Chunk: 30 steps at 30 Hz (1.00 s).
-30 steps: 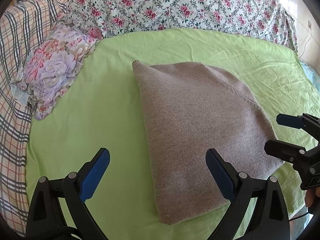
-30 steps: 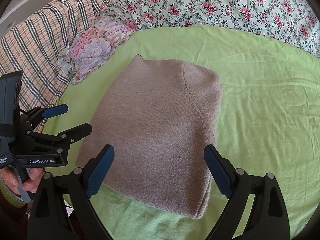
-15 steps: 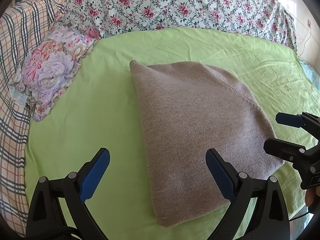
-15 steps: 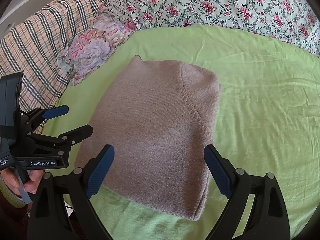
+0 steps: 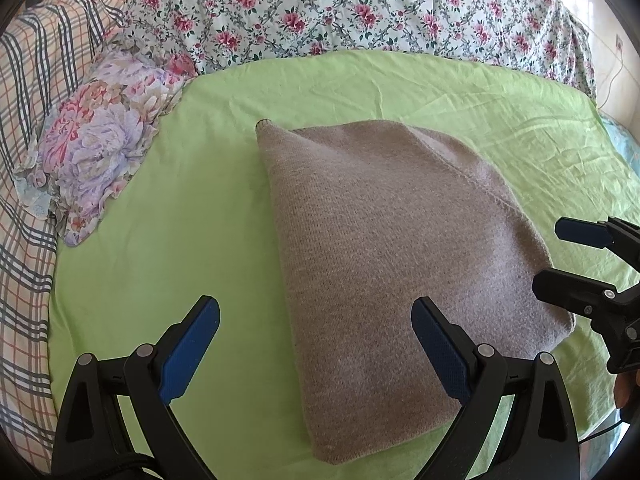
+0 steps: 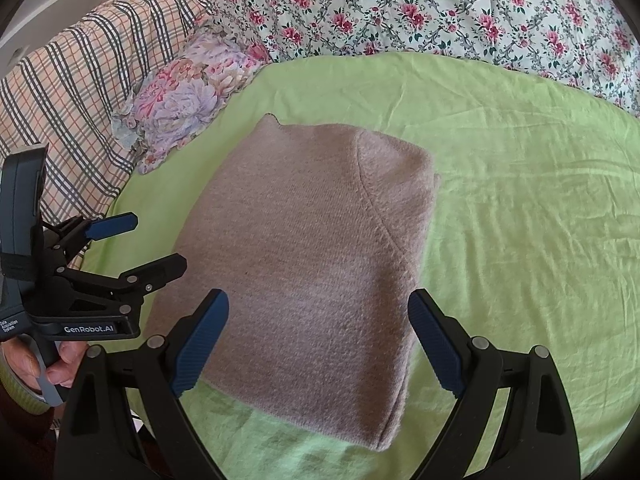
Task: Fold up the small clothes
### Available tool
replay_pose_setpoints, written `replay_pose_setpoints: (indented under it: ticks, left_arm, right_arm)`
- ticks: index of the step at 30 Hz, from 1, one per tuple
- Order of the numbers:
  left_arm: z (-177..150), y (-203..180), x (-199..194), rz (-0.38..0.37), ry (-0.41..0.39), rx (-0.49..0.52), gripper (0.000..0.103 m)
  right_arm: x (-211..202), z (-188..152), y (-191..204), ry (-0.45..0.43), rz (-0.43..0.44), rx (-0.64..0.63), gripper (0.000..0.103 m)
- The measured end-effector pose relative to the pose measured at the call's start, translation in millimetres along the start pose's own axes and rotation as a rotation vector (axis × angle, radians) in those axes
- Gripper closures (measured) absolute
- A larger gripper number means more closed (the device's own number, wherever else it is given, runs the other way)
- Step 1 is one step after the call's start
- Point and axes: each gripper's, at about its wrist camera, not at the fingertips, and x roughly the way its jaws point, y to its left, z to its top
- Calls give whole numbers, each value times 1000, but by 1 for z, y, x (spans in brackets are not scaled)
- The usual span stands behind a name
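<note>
Far left, a plaid blanket (image 6: 80, 92) is bunched at the edge of the bed, and just beside it sits a frilled pillow (image 5: 96, 148) printed with big mauve and pink blooms. Low on the near left, a hand (image 6: 44, 364) wraps the handle of the left gripper (image 5: 316, 348), which is level and aimed across the bed, its blue-padded fingers (image 5: 192, 344) spread wide with nothing between them. It hovers at the near left corner of the garment, over the sheet.

In the middle lies the folded sweater (image 6: 312, 272), a taupe knit, soft and slightly fuzzy, flat on the lime-green sheet (image 6: 520, 208). It is a rough rectangle. Its long axis runs from the near edge toward the far floral bedspread (image 5: 360, 8). A curved raised seam crosses its far right part, and a small nub of fabric pokes up at the far left corner.

On the right, the right gripper (image 6: 318, 344) hangs over the sweater's near edge, tongs wide apart too, holding nothing, ribbed blue pads (image 6: 436, 344) facing inward. The sheet to the right is creased cotton. The bedspread behind carries small pink roses on white.
</note>
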Motion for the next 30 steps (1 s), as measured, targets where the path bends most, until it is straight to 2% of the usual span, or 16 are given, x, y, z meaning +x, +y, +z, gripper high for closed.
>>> replay_pose_setpoints:
  ticks: [14, 30]
  left_arm:
    - [8, 4, 3, 14, -11, -16, 6]
    - [8, 3, -12, 46, -43, -23, 6]
  right_arm:
    - [6, 7, -5, 0, 3, -1, 12]
    - [9, 8, -9, -6, 5, 33, 12]
